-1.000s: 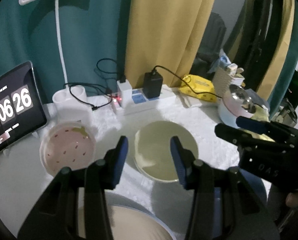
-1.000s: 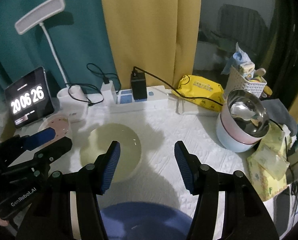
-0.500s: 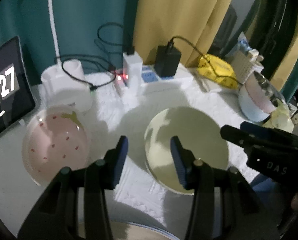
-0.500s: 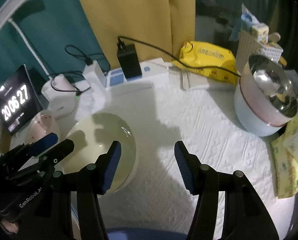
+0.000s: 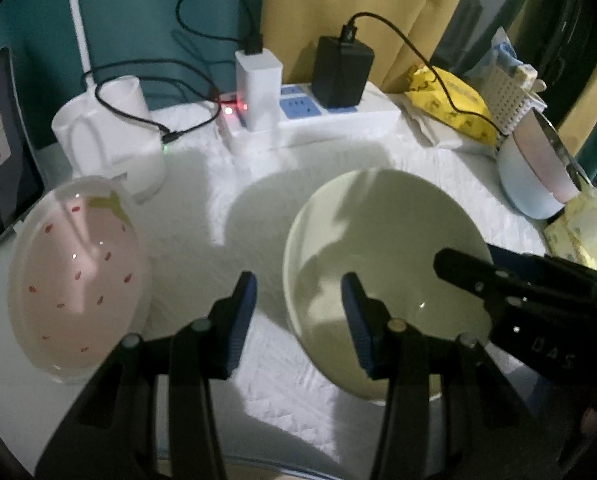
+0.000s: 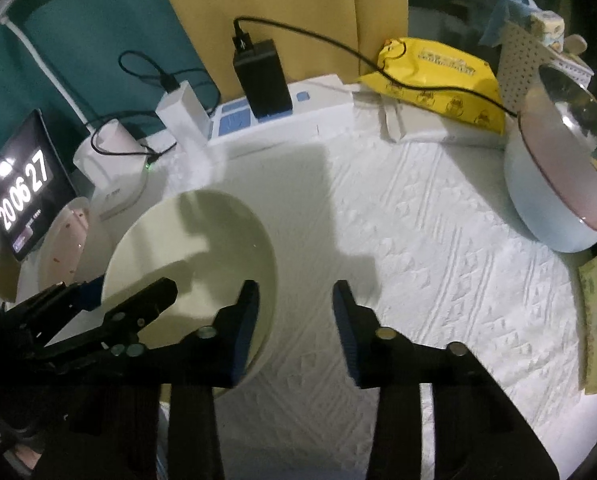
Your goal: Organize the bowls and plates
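White-clothed table [image 6: 438, 240], cluttered at the far edge. Left gripper [image 5: 298, 312] near, parted, empty, its right finger over the near-left rim of the pale green plate [image 5: 378, 248]. Right gripper [image 6: 294, 316] has just been closing, nothing between its fingers, straddling that plate's right rim. Pink strawberry plate [image 5: 74, 272] sits left, apart. Best bite the rim squarely and lift level, clear of the power strip [image 5: 318, 120] beyond.

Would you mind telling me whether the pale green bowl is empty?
Empty: the green bowl's smooth inside shows only shadows, nothing lying in it.
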Motion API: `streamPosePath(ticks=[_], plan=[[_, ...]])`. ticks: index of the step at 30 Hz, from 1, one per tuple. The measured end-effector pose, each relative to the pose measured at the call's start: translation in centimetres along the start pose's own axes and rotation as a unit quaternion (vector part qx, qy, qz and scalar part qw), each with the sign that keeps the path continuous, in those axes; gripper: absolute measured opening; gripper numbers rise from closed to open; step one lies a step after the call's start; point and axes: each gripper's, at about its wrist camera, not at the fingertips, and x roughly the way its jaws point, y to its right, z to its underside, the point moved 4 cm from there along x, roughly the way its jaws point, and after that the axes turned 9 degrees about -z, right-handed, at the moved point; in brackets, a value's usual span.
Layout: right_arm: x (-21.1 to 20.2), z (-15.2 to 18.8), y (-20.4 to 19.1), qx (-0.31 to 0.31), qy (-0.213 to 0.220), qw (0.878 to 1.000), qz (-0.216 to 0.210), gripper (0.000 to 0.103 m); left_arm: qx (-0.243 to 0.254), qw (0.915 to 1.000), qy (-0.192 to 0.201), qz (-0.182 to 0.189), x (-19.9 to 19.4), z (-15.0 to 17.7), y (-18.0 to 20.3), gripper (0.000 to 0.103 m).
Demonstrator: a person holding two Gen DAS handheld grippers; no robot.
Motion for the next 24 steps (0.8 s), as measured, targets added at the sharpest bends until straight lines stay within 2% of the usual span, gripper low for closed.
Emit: streamPosePath(ticks=[3, 7, 9, 24], plan=[[0.2, 0.0, -0.2, -0.006, -0.001, 1.0, -0.001, 0.034, 0.006, 1.0, 0.003, -0.002, 0.1, 0.1, 0.3, 0.044], [0.7, 0.0, -0.5, -0.018, -0.009, 1.0, -0.007, 0.028, 0.016, 0.9998, 0.0, 0.007, 0.5, 0.4, 0.9, 0.031], [1.0, 0.2, -1.1, -0.03, -0.013, 0.999, -0.007, 0.02, 0.02, 0.9998, 0.004, 0.007, 0.6, 0.5, 1.1, 0.029], [0.3, -0.3, -1.1, -0.042, 0.011, 0.999, 0.005, 0.016, 0.025, 0.9996, 0.013, 0.01, 0.2, 0.7, 1.2, 0.023]])
